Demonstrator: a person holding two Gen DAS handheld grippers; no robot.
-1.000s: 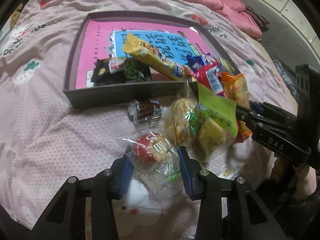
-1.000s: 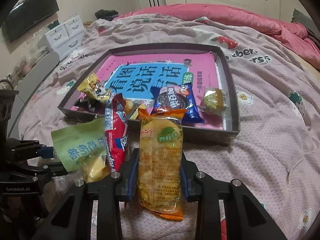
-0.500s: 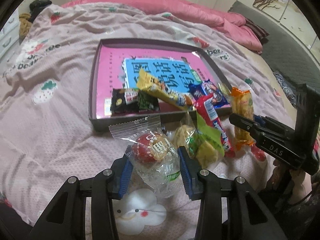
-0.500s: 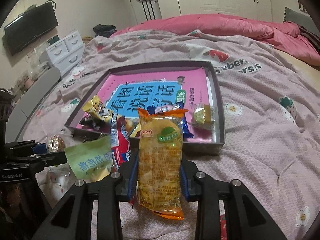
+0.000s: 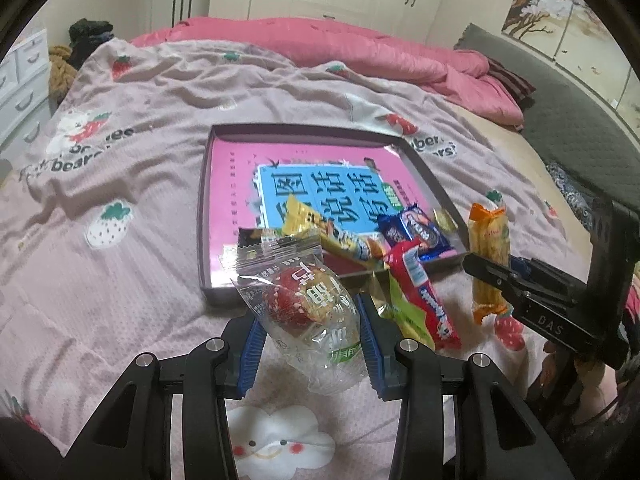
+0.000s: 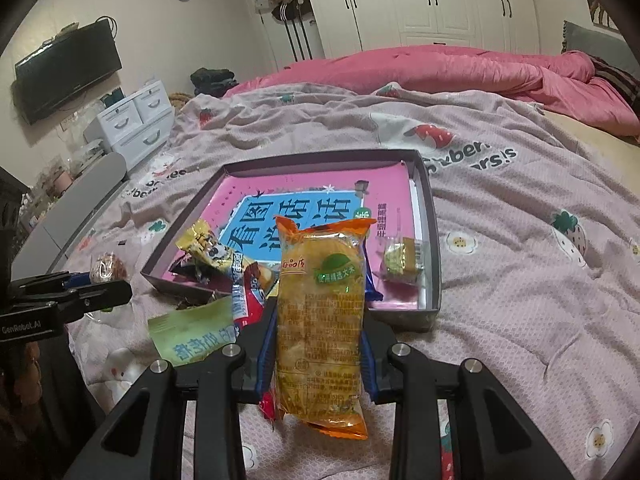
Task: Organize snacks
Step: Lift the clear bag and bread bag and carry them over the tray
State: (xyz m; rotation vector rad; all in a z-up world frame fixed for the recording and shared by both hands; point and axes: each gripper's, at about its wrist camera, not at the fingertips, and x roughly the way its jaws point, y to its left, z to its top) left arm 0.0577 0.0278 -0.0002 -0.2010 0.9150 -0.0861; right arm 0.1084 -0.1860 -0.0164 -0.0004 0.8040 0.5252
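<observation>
White wardrobe (image 6: 432, 4) behind bed (image 6: 520, 208); wall TV (image 6: 68, 68), white drawers (image 6: 132, 120) left.

Each camera sits close behind its own tool and looks forward and down along the fingers to the bed (image 5: 132, 240). The left view faces the tray (image 5: 202, 216) from its near left corner, the right view (image 6: 434, 240) from its near right. Both share the tray and see the other tool beside.

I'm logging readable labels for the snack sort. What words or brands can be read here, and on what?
"DAS": right gripper body.
"GenRobot.AI": left gripper body.
"bears": pink bedspread.
Large Chinese title on the pink book in the tray: legible.
Orange snack packet: fine print too small.
</observation>
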